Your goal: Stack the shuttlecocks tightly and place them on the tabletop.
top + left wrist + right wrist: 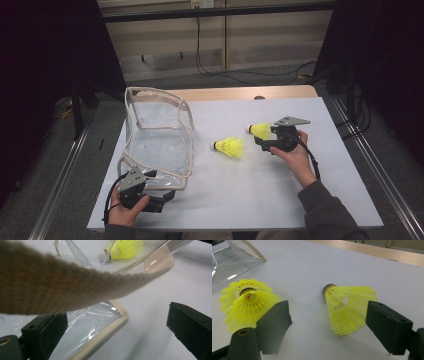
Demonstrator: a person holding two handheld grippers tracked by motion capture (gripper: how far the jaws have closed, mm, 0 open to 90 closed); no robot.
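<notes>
Right hand-held gripper (327, 322): jaws spread, straddling skirt of far shuttlecock (348, 307) near desk (300, 200) right edge, pads not yet pressing.
Risk: mesh skirt crushes or shuttle squirts out.
Near shuttlecock (247, 302) just beside left jaw, may get knocked.
Left hand-held gripper (117, 332): spread, clear pouch (160, 135) strap above, front-left corner; pouch may sag.

A white rectangular tabletop (260, 195) with a light wooden far edge stands on grey floor (50, 165); black cables (210, 67) hang along pale wooden wall panels (270, 35), dark at both sides.

Dim surroundings, blurred foreground, soft glare
</notes>
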